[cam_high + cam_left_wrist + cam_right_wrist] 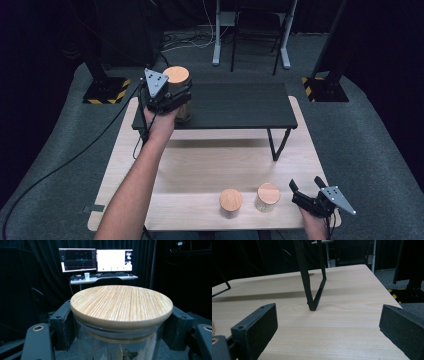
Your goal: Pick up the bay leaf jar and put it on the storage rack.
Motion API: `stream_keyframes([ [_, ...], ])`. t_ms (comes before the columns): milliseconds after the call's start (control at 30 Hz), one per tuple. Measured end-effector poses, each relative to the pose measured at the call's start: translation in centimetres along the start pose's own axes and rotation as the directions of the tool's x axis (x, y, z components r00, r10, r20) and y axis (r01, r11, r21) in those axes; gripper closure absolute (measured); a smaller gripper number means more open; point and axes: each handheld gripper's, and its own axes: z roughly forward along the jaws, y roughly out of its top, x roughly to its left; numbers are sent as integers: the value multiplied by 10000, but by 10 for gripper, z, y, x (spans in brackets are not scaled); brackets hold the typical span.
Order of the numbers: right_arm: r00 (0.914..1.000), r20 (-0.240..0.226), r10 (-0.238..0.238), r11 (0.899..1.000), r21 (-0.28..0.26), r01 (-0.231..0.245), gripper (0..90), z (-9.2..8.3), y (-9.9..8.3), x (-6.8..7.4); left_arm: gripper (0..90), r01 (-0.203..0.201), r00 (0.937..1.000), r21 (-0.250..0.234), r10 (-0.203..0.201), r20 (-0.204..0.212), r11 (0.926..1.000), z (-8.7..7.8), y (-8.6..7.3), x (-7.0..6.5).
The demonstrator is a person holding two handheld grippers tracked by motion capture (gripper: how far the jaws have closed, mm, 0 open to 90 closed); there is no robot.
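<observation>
High view showed the left gripper at upper left, jaws clamped on a lidded jar over the black shelf, apparently for placing; the right gripper waited, jaws apart, beside 2 jars.

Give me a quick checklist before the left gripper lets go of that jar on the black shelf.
1. Left gripper clamped on jar: ok.
2. Bamboo lid seated on it: ok.
3. Jar bottom resting on the black shelf: cannot tell.
4. Shelf space beside it free: ok.
5. Right gripper open, nothing between its jaws: ok.
6. Two more jars upright on the wooden table: ok.
</observation>
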Motion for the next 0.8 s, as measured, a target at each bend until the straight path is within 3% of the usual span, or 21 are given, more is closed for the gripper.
stream_keyframes([
  [700,10000,29,-95,10000,-16,95,0,-1,0,1,249,108,9998,-55,-107,143,9999,0,-1,3],
  [800,10000,24,-39,10000,-14,39,0,-1,0,0,210,144,9997,55,-145,172,9999,0,0,4],
])
